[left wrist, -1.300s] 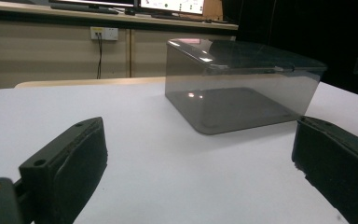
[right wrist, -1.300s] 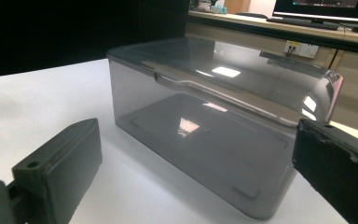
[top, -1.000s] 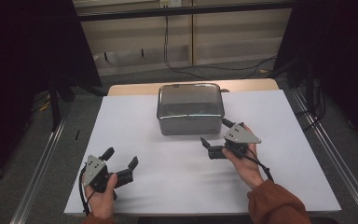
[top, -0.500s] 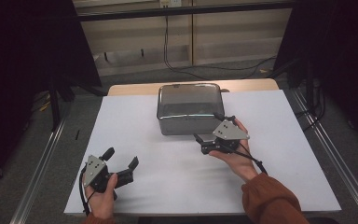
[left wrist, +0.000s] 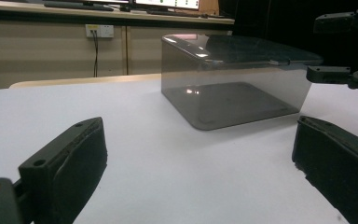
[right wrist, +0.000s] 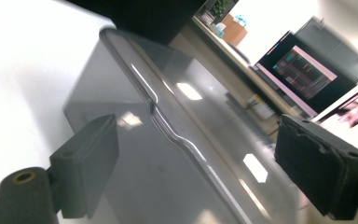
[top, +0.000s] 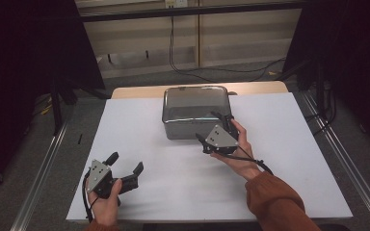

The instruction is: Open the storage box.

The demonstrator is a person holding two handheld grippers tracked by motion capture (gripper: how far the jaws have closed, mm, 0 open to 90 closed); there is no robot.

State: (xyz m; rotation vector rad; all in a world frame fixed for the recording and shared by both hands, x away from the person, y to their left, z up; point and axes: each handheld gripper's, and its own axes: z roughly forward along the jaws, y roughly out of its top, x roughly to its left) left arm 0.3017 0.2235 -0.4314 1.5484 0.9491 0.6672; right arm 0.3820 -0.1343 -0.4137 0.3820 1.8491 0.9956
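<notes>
White table (top: 139, 130) bears a smoky translucent lidded box (top: 195, 108) at its far centre. Right gripper (top: 216, 130), tilted, straddles the box's near right lid edge, jaws apart and just now narrowing, pads not yet pressing; a skewed bite may slip off the glossy lid. Left gripper (top: 125, 166) rests near-left, jaws apart, empty.

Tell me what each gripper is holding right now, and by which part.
Nothing is held. The right gripper, jaws open and just closing, straddles the lid edge of the clear box without pressing it. The left gripper is open over bare table.
</notes>
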